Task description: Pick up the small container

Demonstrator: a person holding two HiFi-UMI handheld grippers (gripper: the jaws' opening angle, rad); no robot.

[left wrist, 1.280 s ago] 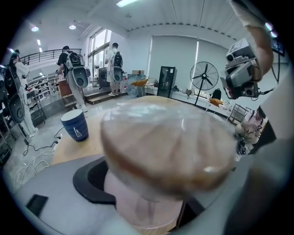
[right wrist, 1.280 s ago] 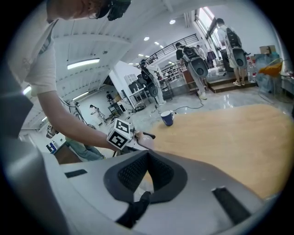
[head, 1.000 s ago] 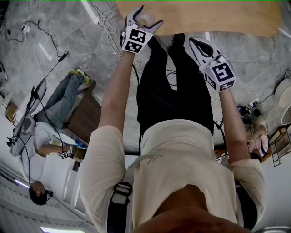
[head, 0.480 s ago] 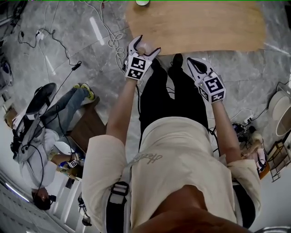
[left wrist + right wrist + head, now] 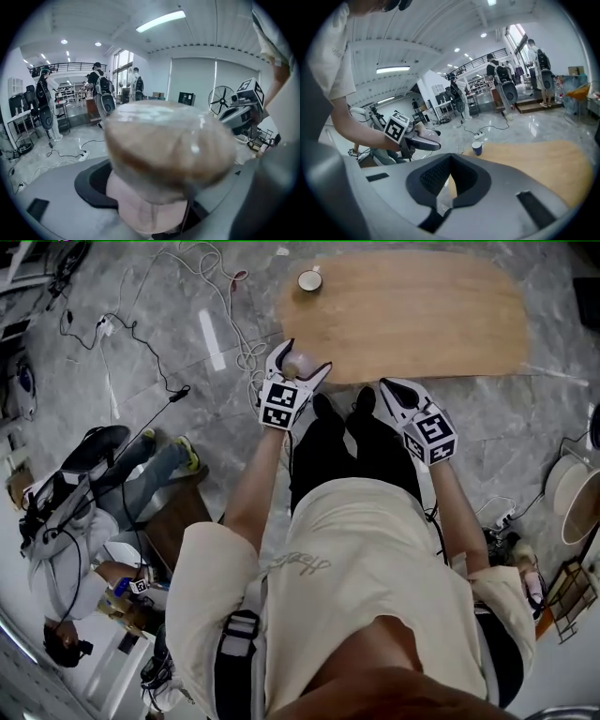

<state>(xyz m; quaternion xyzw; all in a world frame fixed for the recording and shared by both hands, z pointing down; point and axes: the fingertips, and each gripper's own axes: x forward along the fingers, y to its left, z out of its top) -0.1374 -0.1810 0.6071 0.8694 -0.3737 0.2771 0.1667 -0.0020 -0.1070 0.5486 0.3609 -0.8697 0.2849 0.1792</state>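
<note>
My left gripper [image 5: 298, 356] is shut on the small container [image 5: 297, 365], a pinkish tub with a clear domed lid. It fills the left gripper view, held between the grey jaws, container [image 5: 168, 150]. The grip hangs just off the near left edge of the wooden table [image 5: 412, 315]. My right gripper [image 5: 389, 387] is a little to the right at the same height, jaws together with nothing in them; its dark pads meet in the right gripper view [image 5: 449, 185], where the left gripper [image 5: 423, 140] also shows.
A blue cup [image 5: 309, 280] stands at the table's far left corner, cup [image 5: 476, 148]. Cables [image 5: 234, 343] and a power strip [image 5: 211, 338] lie on the marble floor. A person [image 5: 84, 512] sits at the left by a wooden box [image 5: 178, 512].
Both grippers have risen with the container still in the left one. More of the table and the cup have come into the head view.
</note>
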